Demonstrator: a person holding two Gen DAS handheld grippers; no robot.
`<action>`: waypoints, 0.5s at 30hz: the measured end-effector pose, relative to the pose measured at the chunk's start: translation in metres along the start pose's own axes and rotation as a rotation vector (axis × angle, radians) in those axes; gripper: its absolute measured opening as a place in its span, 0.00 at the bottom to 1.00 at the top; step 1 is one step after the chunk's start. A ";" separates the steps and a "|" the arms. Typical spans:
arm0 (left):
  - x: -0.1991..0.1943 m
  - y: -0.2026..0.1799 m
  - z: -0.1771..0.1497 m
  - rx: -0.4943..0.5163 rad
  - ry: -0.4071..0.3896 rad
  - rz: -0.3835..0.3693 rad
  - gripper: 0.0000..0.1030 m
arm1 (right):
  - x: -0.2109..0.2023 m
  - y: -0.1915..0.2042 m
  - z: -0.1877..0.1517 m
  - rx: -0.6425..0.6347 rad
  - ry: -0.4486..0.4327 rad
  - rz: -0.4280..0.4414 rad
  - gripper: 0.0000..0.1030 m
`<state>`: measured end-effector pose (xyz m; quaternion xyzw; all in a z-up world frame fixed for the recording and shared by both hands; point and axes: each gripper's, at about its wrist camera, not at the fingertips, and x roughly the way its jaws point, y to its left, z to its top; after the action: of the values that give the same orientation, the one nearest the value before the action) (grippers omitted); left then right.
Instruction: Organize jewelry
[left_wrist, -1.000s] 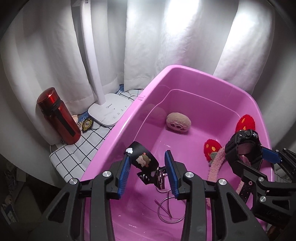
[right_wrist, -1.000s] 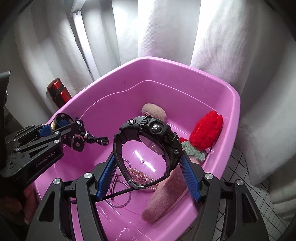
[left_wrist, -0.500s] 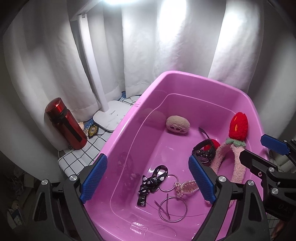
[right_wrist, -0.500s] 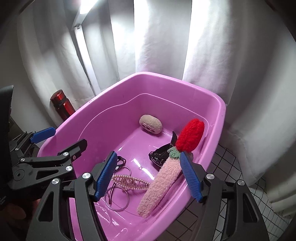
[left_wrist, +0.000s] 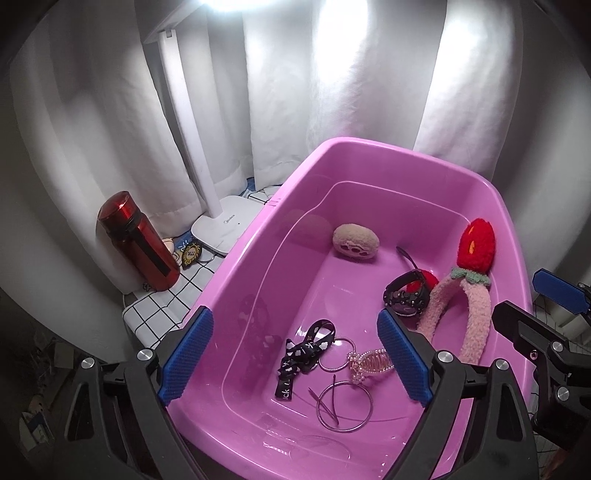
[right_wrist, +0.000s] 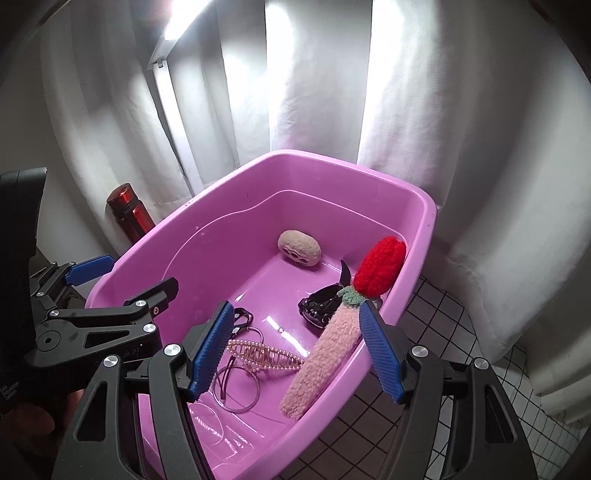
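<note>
Here both the left hand-held gripper (left_wrist: 295, 354) and right hand-held gripper (right_wrist: 295, 350) gape empty over the glossy pink plastic tub (left_wrist: 369, 151).

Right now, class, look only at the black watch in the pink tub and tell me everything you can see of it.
The black watch is chunky, with a glossy dark face and a body and strap that look like rubber or plastic. It lies on the floor of the pink tub near the right wall. One strap end sticks up toward the back. The fluffy pink headband with red strawberries leans against it, and one strawberry sits right behind it. No tool holds it.
</note>
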<state>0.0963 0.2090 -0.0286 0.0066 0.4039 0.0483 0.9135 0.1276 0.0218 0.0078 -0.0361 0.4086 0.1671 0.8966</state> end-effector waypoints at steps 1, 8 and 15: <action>0.000 0.000 0.000 -0.003 0.001 -0.001 0.86 | -0.001 0.000 -0.001 0.000 -0.001 0.000 0.65; -0.004 0.002 -0.002 -0.019 0.000 -0.005 0.86 | -0.006 0.000 -0.003 0.001 -0.006 0.000 0.65; -0.005 0.003 -0.004 -0.027 0.004 -0.008 0.86 | -0.008 0.001 -0.004 0.001 -0.009 0.000 0.65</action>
<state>0.0901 0.2111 -0.0273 -0.0076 0.4049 0.0500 0.9130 0.1195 0.0195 0.0118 -0.0349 0.4046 0.1672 0.8984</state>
